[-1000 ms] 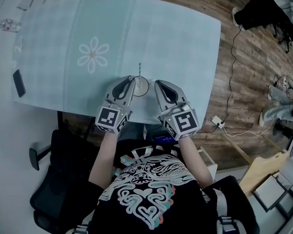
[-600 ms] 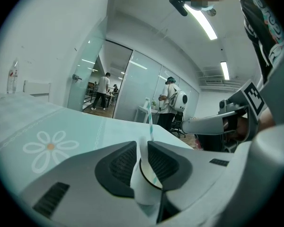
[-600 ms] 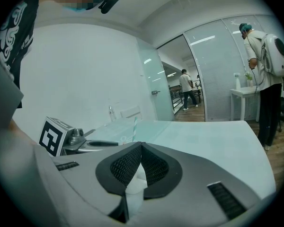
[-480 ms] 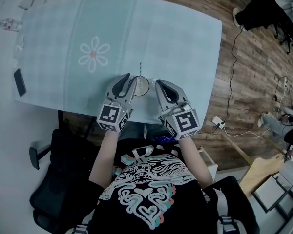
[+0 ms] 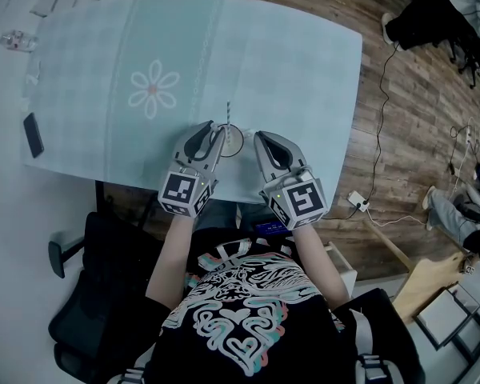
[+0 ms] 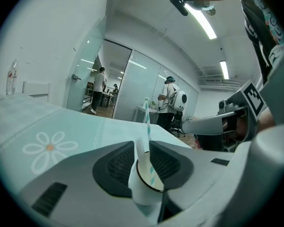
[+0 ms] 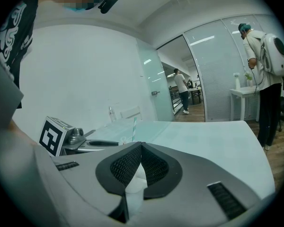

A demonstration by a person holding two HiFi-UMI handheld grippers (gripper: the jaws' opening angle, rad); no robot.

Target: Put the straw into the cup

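We see the left tool (image 5: 218, 137) grasping the cup (image 6: 148, 186), with the striped straw (image 6: 147, 122) upright inside. The right tool (image 5: 262, 140) is clenched just beside. Pale desk (image 5: 292, 70) with a flower print (image 5: 152, 89) ahead; wooden floor (image 5: 408, 102), glass walls (image 6: 132, 86) beyond.

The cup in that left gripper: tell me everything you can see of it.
The cup is small and white and looks like paper, with a thin dark line round its open rim and a cream inside. It sits near the table's front edge, clamped between the left gripper's jaws. A teal-and-white striped straw stands in it, rising well above the rim.
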